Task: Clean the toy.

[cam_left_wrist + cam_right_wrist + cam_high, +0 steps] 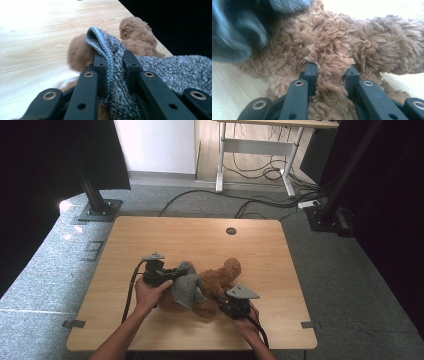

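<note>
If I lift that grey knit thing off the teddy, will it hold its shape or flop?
Probably flop: the grey knit garment bunches between the left gripper jaws and drapes over the brown plush bear. It looks light, and its fuzzy knit may cling to the fur.

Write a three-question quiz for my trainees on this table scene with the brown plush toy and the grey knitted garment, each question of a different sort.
1. True or false: the left gripper is clamped on the grey knitted garment.
2. What does the right gripper grip? A) the table edge B) the brown plush toy C) a cable
3. In the high view, on which side of the toy does the garment lie?

Key
1. True: the knit is pinched between the black jaws.
2. B: fur of the brown plush toy is bunched between its jaws.
3. On the toy's left part, next to the left gripper, draped over it on the wooden table.
</note>
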Motion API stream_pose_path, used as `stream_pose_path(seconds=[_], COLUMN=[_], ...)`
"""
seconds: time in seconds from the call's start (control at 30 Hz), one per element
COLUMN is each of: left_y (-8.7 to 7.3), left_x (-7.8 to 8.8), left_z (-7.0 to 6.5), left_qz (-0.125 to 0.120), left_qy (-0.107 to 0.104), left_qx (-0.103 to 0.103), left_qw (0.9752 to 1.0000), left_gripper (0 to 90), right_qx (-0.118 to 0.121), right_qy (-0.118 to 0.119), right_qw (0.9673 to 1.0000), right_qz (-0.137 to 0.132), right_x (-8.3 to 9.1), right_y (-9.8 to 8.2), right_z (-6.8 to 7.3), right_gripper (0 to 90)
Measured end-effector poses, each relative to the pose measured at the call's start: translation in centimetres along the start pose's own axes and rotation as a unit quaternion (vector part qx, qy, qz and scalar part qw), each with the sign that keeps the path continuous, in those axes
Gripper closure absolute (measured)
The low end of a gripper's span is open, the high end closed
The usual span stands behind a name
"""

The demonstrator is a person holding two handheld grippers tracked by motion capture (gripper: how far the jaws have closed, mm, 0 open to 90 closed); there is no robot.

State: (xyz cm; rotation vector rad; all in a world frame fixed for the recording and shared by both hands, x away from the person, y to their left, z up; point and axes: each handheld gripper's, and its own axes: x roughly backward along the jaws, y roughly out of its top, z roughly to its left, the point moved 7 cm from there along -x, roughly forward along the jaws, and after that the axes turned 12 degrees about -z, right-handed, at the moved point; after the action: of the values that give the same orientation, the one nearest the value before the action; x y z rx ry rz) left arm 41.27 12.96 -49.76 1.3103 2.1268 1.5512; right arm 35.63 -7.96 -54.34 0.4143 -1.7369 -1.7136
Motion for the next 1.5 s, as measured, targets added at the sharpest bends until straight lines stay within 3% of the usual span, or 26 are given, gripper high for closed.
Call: stream_pose_path(seconds=[0.33,0.9,1.03,1.13,1.17,1.27,1.3,1.33,1.4,1.43,1.47,1.5], left_y=[-0.4,-1.4,-2.3,-2.7,-2.5,-1.0,-1.0,0.2,1.2,1.2,2.0,2.0], left_x=[3.0,4.2,5.0,5.5,5.7,5.8,5.8,5.2,4.1,4.1,2.7,2.7], left_z=[2.4,4.3,5.4,6.0,5.7,4.0,4.0,2.2,0.3,0.3,-1.5,-1.5], left_qz=[-0.005,0.001,0.009,0.008,-0.001,-0.022,-0.022,-0.029,-0.028,-0.028,-0.023,-0.023], left_qy=[0.015,0.032,0.045,0.040,0.030,0.003,0.003,-0.019,-0.043,-0.043,-0.065,-0.065], left_qx=[0.019,0.035,0.041,0.059,0.067,0.059,0.059,0.049,0.039,0.039,0.027,0.027], left_qw=[0.9997,0.9989,0.9981,0.9974,0.9973,0.9980,0.9980,0.9982,0.9979,0.9979,0.9973,0.9973], left_gripper=[76.2,76.2,76.3,76.3,76.3,76.2,76.1,76.1,76.0,76.0,76.0,76.0], right_qx=[-0.015,-0.026,-0.026,-0.021,-0.016,-0.007,-0.007,-0.008,-0.008,-0.009,-0.011,-0.012], right_qy=[0.010,0.020,0.020,0.021,0.021,0.020,0.020,0.020,0.019,0.020,0.021,0.021], right_qw=[0.9998,0.9995,0.9995,0.9996,0.9997,0.9998,0.9998,0.9998,0.9998,0.9998,0.9997,0.9997], right_qz=[0.001,0.001,0.002,0.004,0.004,0.004,0.004,0.005,0.004,0.004,0.005,0.005], right_x=[0.4,0.5,0.6,0.8,1.0,1.2,1.2,1.3,1.2,1.2,1.2,1.3], right_y=[-0.2,-0.3,-0.3,-0.4,-0.5,-0.7,-0.7,-0.7,-0.7,-0.7,-0.7,-0.7], right_z=[0.0,-0.2,-0.2,-0.1,0.0,0.2,0.2,0.3,0.3,0.2,0.2,0.2], right_gripper=[71.8,71.8,71.8,71.8,71.8,71.8,71.8,71.8,71.8,71.8,71.8,71.8])
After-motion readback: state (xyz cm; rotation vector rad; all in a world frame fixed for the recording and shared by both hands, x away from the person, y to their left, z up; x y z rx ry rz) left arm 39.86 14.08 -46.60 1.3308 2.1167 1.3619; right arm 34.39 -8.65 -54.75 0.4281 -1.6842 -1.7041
